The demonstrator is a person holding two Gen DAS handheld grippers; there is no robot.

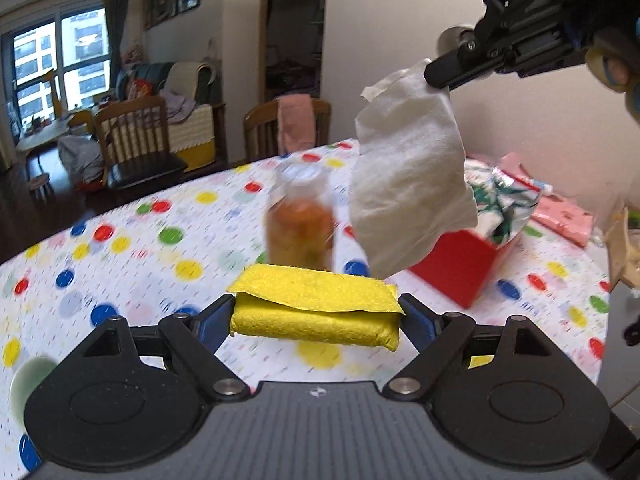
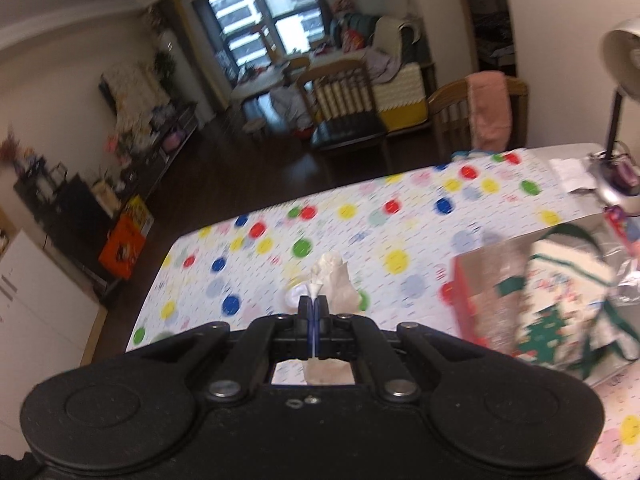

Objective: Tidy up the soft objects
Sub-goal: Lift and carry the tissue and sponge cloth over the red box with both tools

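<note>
My left gripper [image 1: 316,316] is shut on a folded yellow sponge cloth [image 1: 316,308], which spans the wide gap between its blue pads above the dotted tablecloth [image 1: 120,264]. My right gripper [image 1: 436,72] comes in from the upper right of the left wrist view, shut on the top corner of a white cloth [image 1: 412,196] that hangs in the air. In the right wrist view the right gripper [image 2: 315,300] shows its jaws pressed together on the white cloth [image 2: 332,276], which dangles below them.
A blurred bottle of orange liquid [image 1: 300,220] stands behind the sponge. A red box [image 1: 464,264] holding a patterned bag [image 2: 560,312] sits to the right, with pink fabric [image 1: 564,216] beyond. A desk lamp [image 2: 620,64] stands at the far right. Wooden chairs [image 1: 136,136] line the table's far edge.
</note>
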